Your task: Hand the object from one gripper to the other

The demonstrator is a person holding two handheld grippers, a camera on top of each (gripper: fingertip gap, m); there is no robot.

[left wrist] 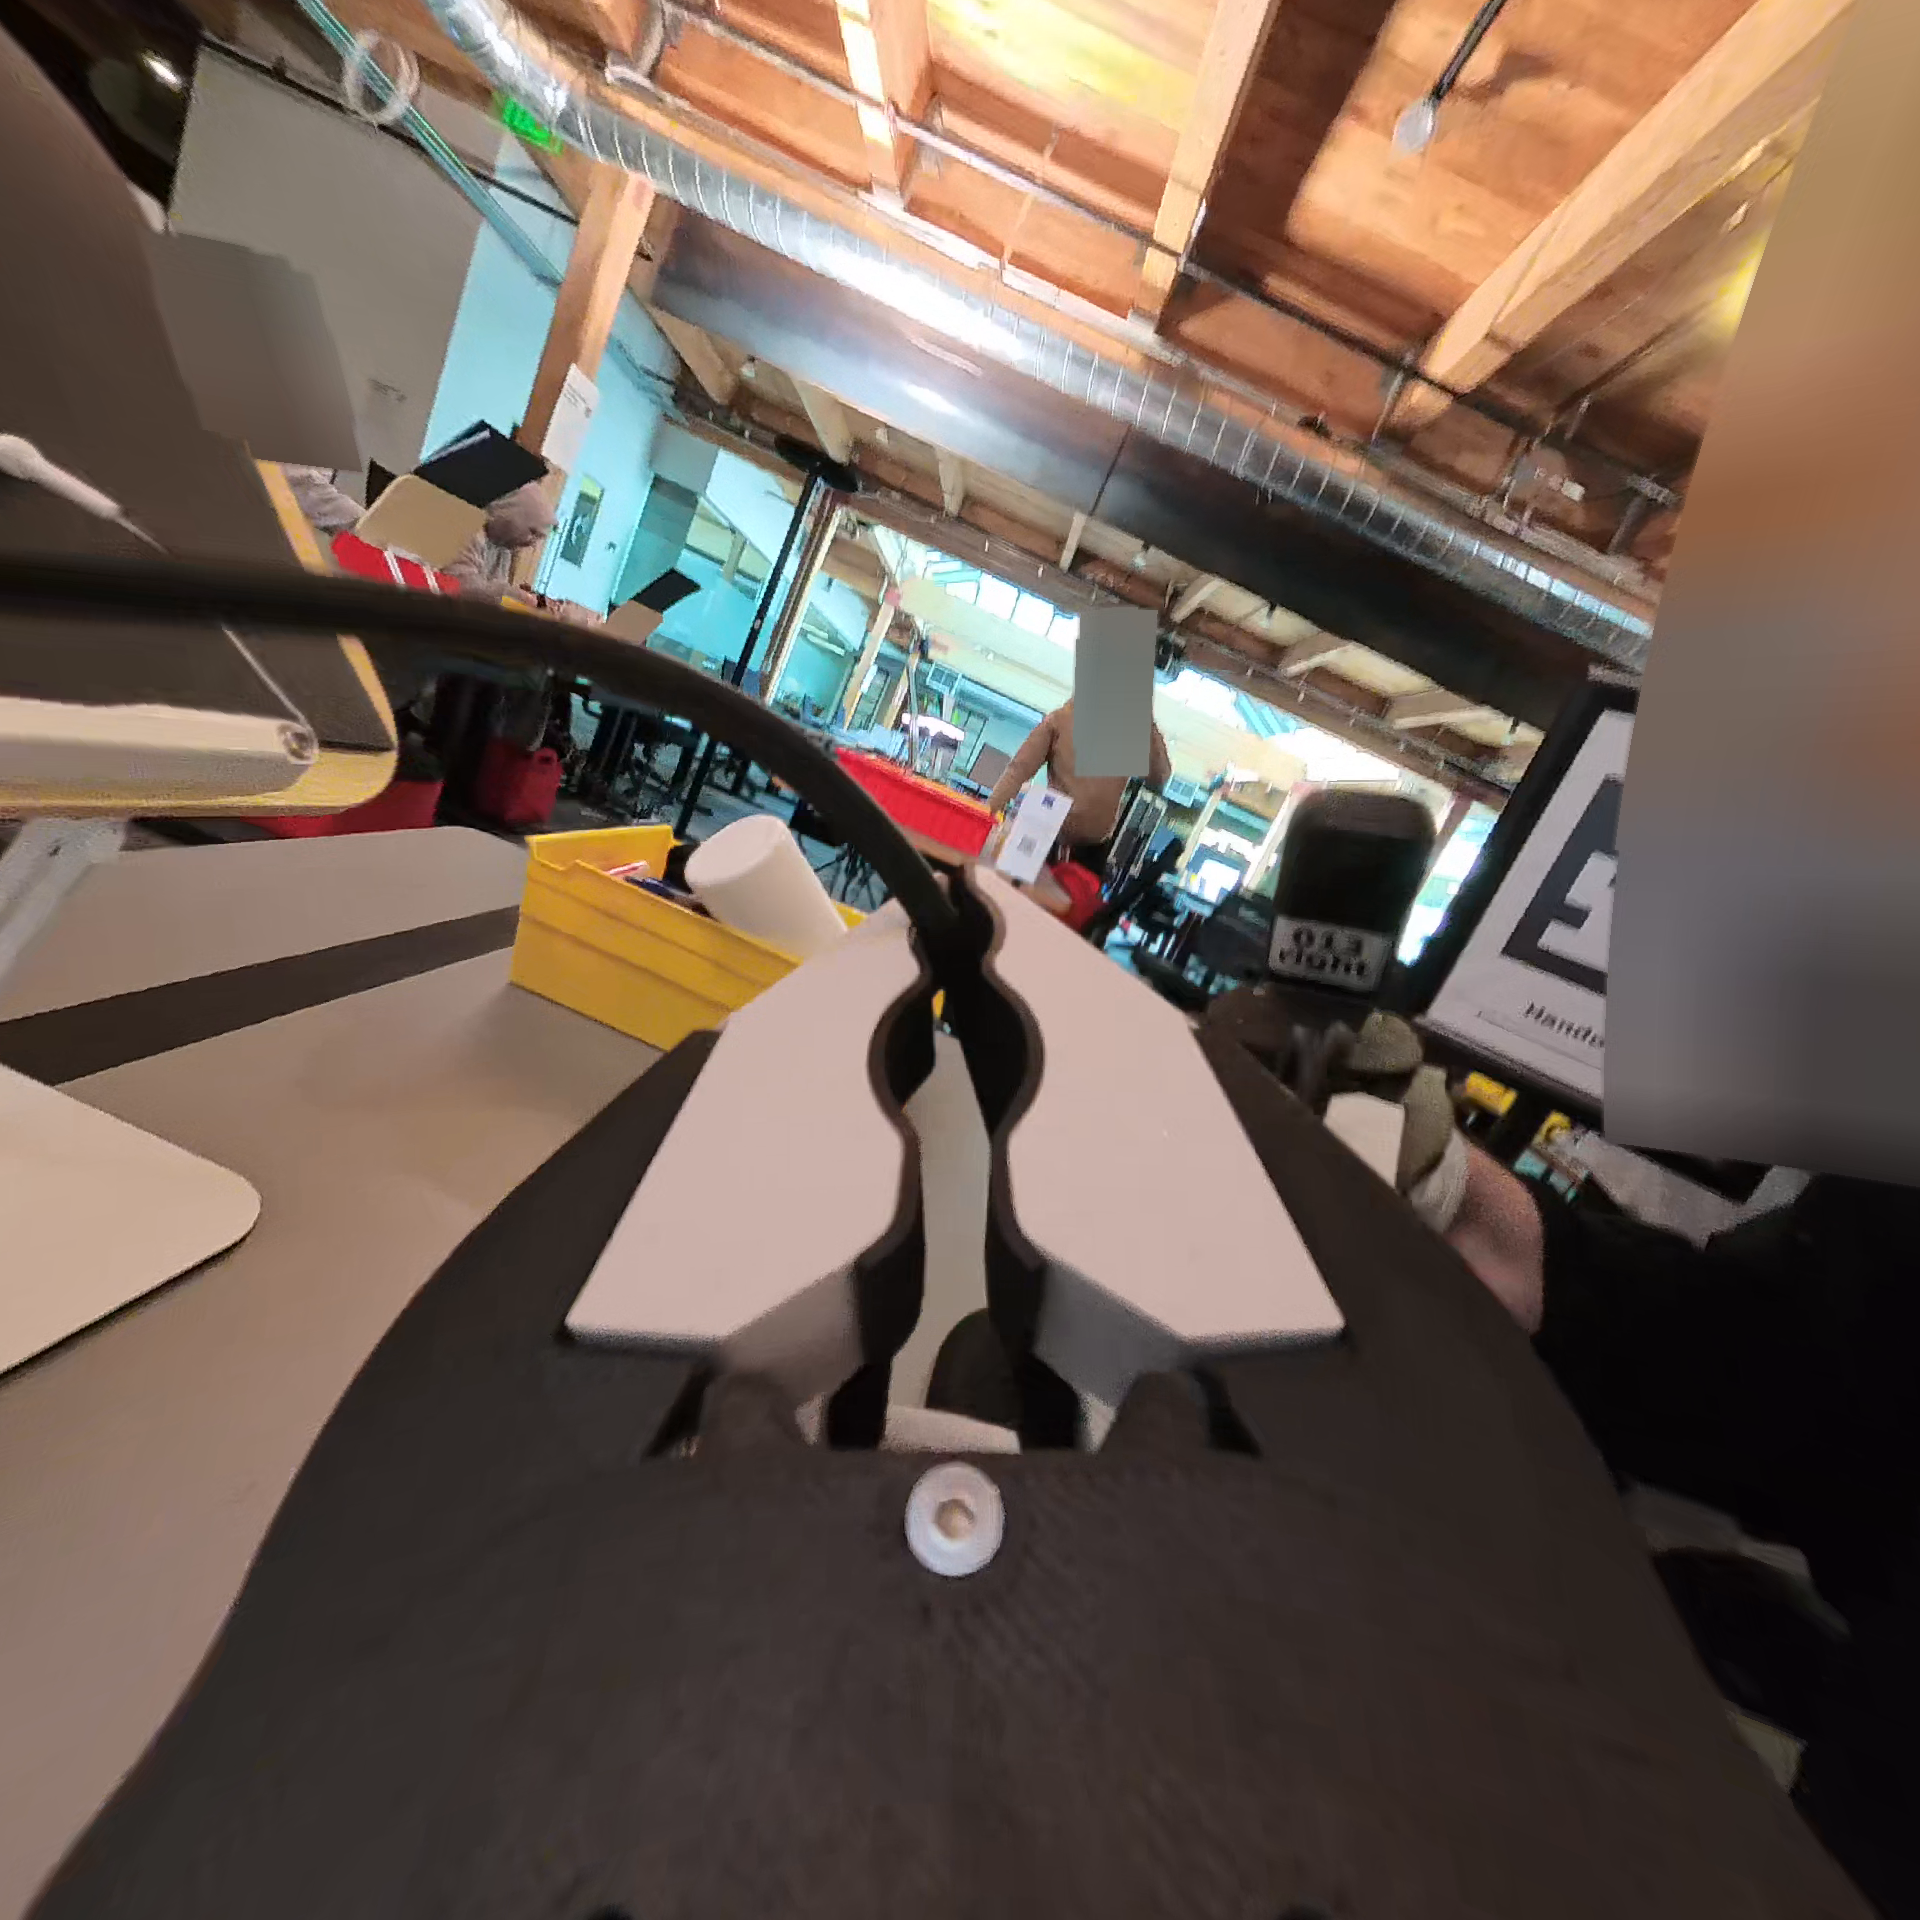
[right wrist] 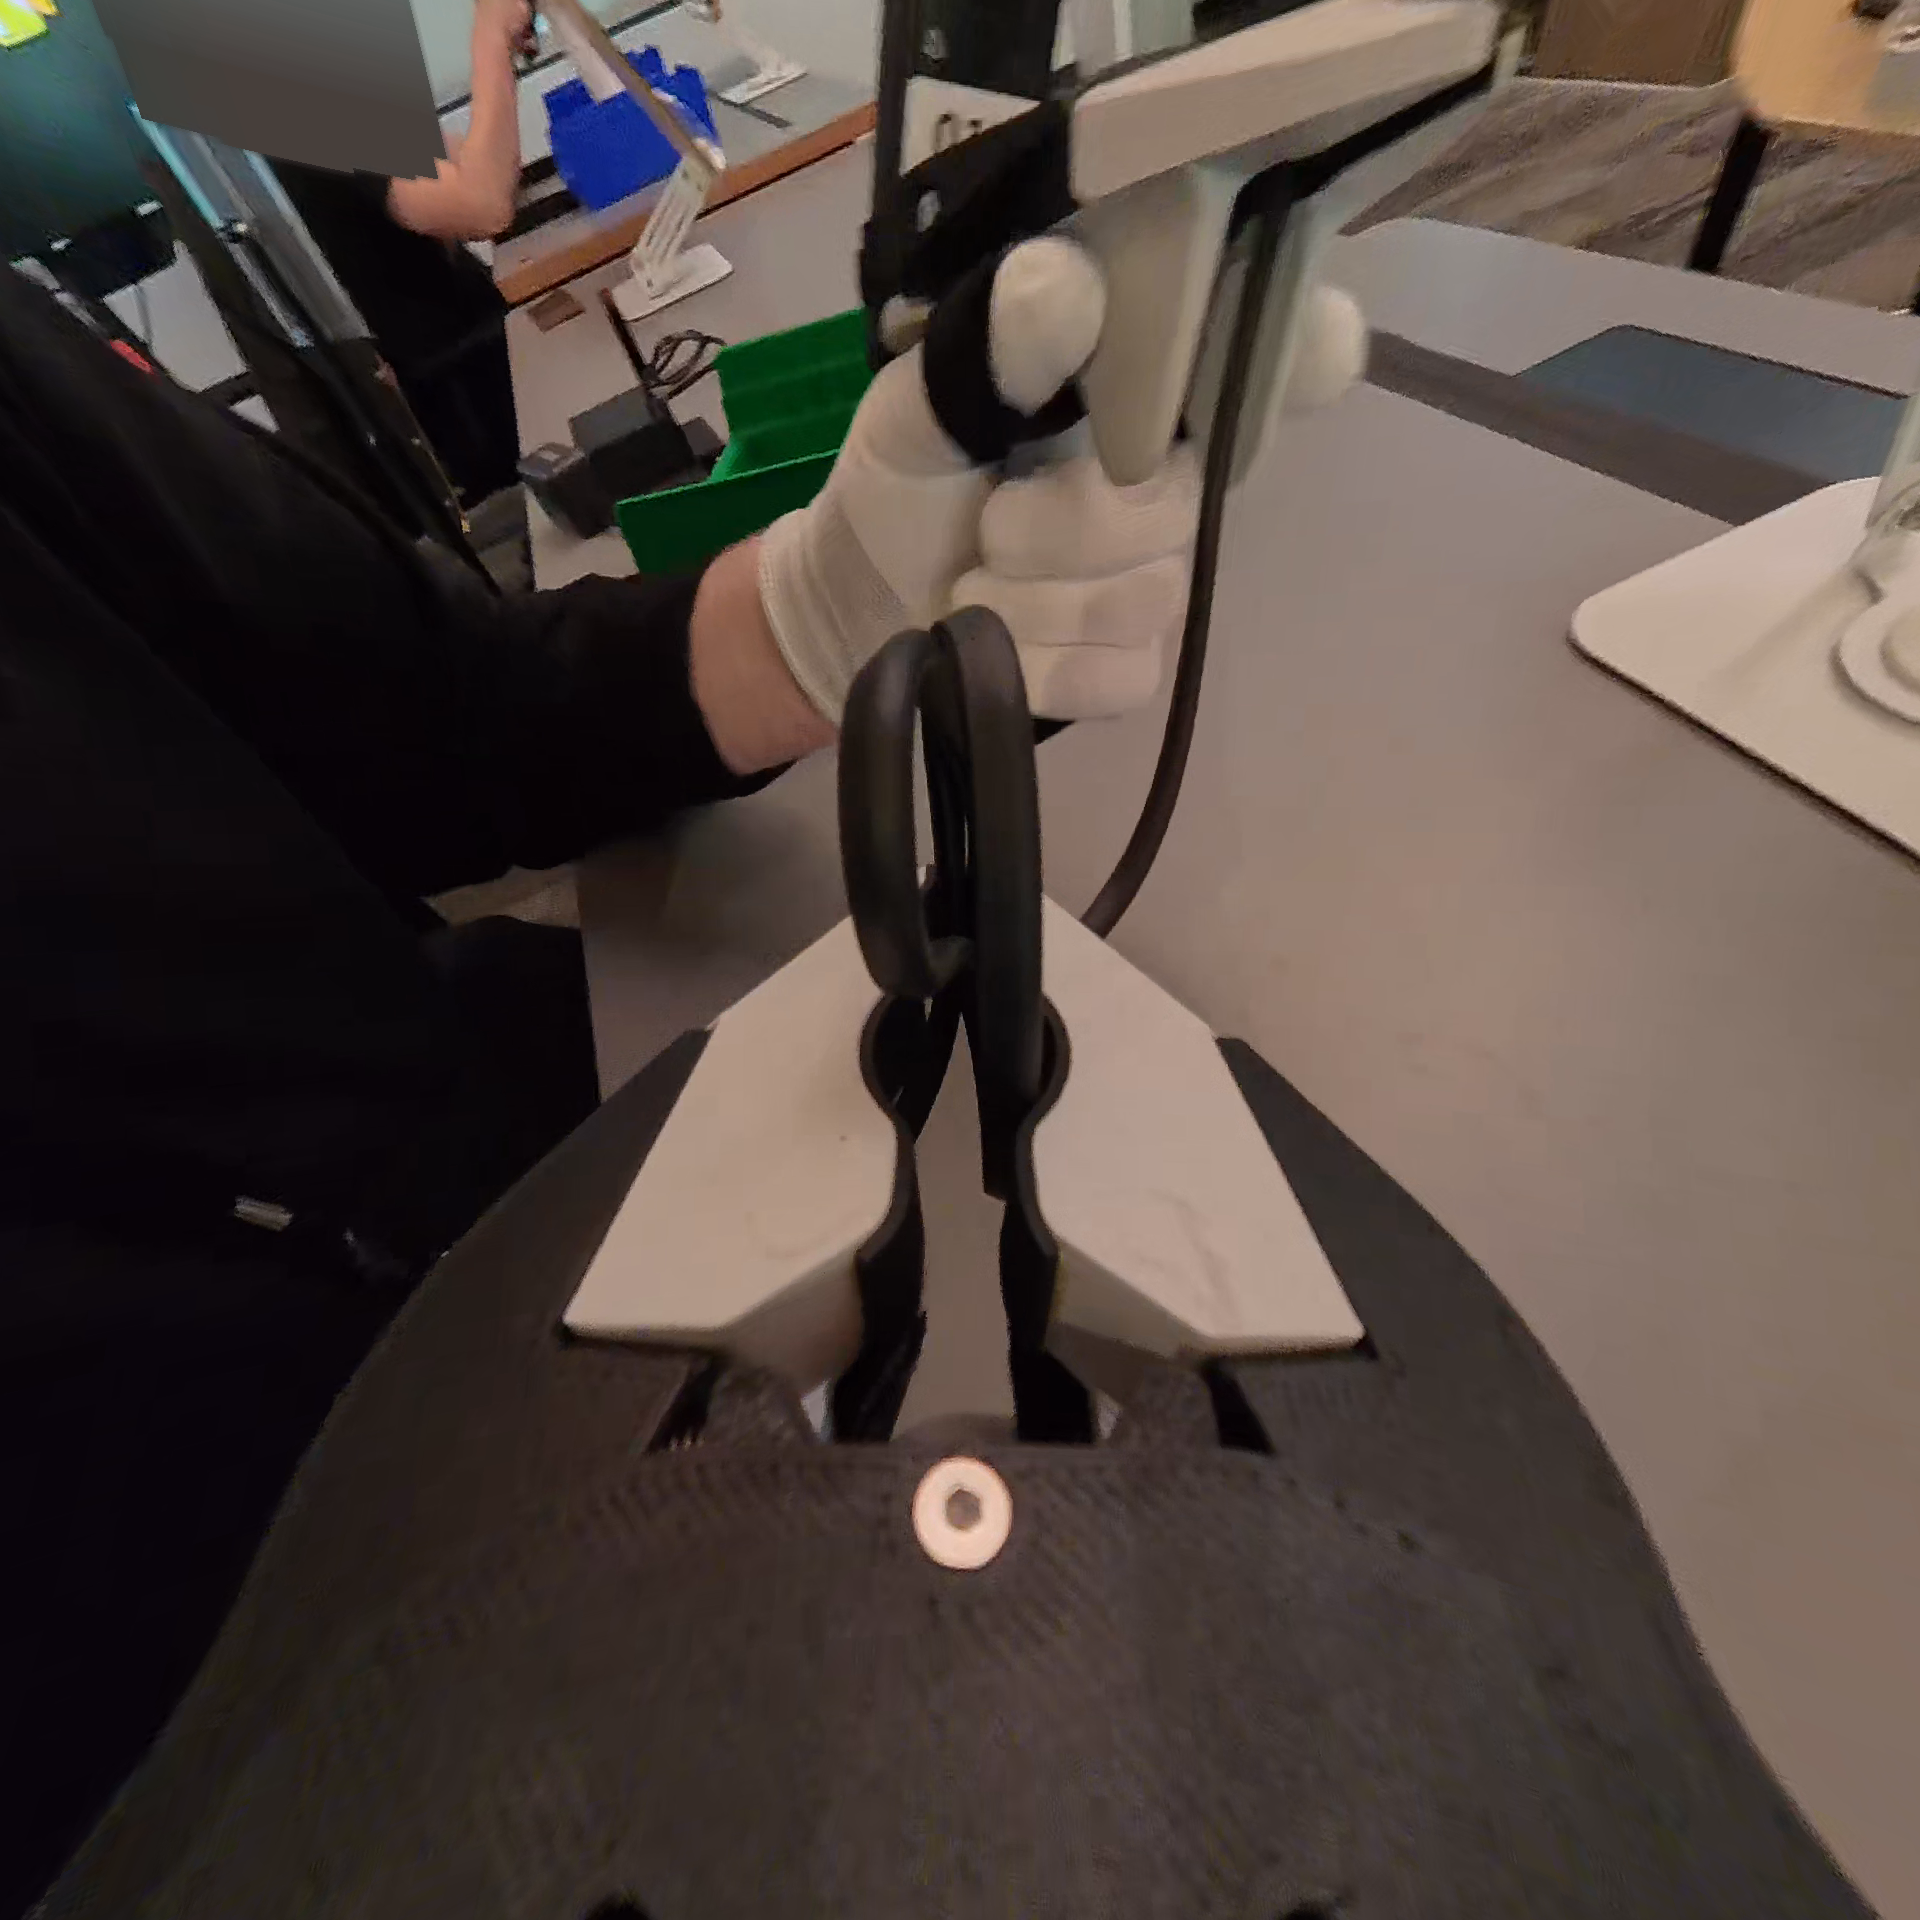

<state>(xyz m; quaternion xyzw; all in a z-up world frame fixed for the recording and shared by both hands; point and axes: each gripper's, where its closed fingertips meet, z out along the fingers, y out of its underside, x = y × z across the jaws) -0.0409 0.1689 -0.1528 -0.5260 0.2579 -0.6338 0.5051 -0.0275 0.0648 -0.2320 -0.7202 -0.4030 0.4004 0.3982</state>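
The object is a black cable (left wrist: 644, 665). In the left wrist view my left gripper (left wrist: 958, 920) is shut on it at the fingertips, and the cable arcs away up and to the left. In the right wrist view my right gripper (right wrist: 966, 977) is shut on a looped bundle of the same cable (right wrist: 997, 748), which stands up out of the jaws. One strand (right wrist: 1195, 644) runs up from there to the left gripper (right wrist: 1236, 312), held above by a white-gloved hand (right wrist: 914, 561). The two grippers are close together over the grey table (right wrist: 1455, 987).
A yellow bin (left wrist: 623, 966) holding a white cylinder (left wrist: 764, 878) stands ahead of the left gripper. A green bin (right wrist: 769, 436) sits at the table's far side. A white stand base (right wrist: 1745, 644) lies at the right. People stand in the background. There is about 12 cm between the tips of the two grippers. The white stand base (right wrist: 1745, 644) lies around 35 cm away from my left fingertips.
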